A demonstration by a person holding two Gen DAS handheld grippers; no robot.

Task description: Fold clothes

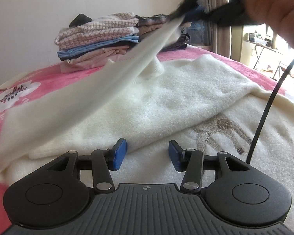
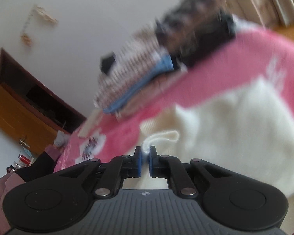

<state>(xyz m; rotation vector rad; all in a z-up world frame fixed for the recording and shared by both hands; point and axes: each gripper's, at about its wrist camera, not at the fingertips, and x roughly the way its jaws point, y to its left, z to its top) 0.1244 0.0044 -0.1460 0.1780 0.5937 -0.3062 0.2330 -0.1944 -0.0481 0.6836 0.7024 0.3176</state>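
Your left gripper (image 1: 147, 154) hovers spread over the white sweater (image 1: 166, 101) just ahead of its jaws. Your right gripper (image 2: 145, 156) pinches the sleeve (image 2: 162, 137); carry it across taut, then release it flat.

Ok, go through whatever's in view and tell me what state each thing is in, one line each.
left claw: open, empty, low over the sweater
right claw: shut on the sleeve
white sweater: spread on the bed, partly folded over itself
sleeve: lifted off the sweater, pulled taut, motion-blurred
stack of clothes: folded, piled on the bed
pink bedspread: laid flat under everything
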